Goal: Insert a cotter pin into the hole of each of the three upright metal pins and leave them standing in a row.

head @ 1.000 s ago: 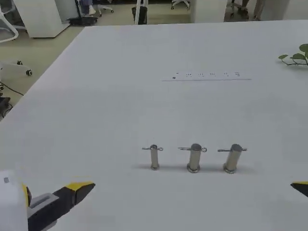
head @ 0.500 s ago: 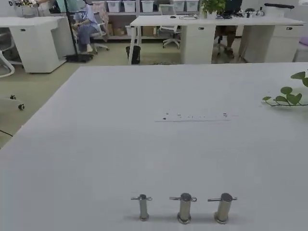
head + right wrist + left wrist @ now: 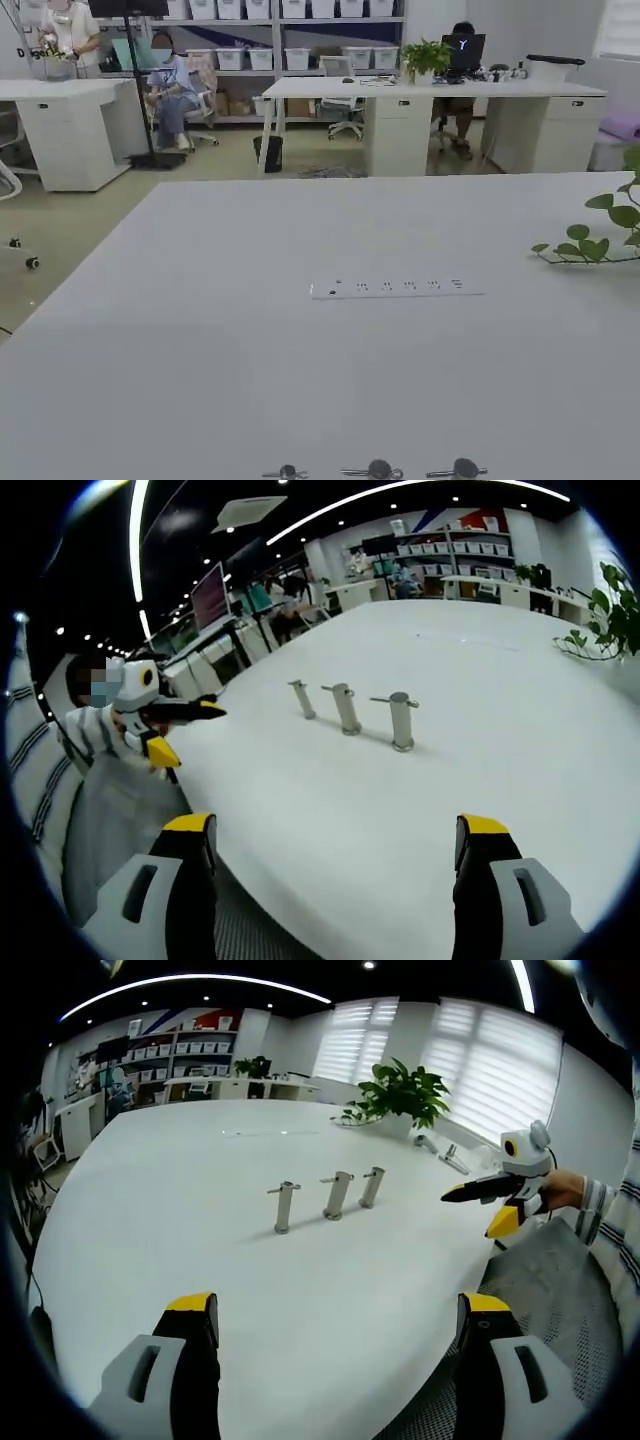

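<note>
At the near edge of the white table (image 3: 150,1190), items as I find them:

1. My left gripper (image 3: 338,1310): jaws spread wide, yellow-tipped, nothing between them, held off the table edge

2. My right gripper (image 3: 335,830): jaws likewise spread wide and empty, also off the table edge. In the left gripper view it sits at 2 o'clock, held in my hand (image 3: 560,1190), tips apart

3. Three metal pins (image 3: 337,1195): upright on the table in a straight row, evenly spaced and apart from each other. They stand at 12 o'clock from the left jaws and between 12 and 1 o'clock from the right jaws, well apart from both grippers. In the head view, just their heads show at 6 o'clock, on the bottom edge

4. Cotter pins (image 3: 380,700): one through the head of each metal pin, lying level and sticking out at the sides

5. Power strip (image 3: 397,289): white, flat on the table, beyond the row, at the centre of the head view

6. Plant (image 3: 590,240): green leaves trailing onto the table at 3 o'clock in the head view
</note>
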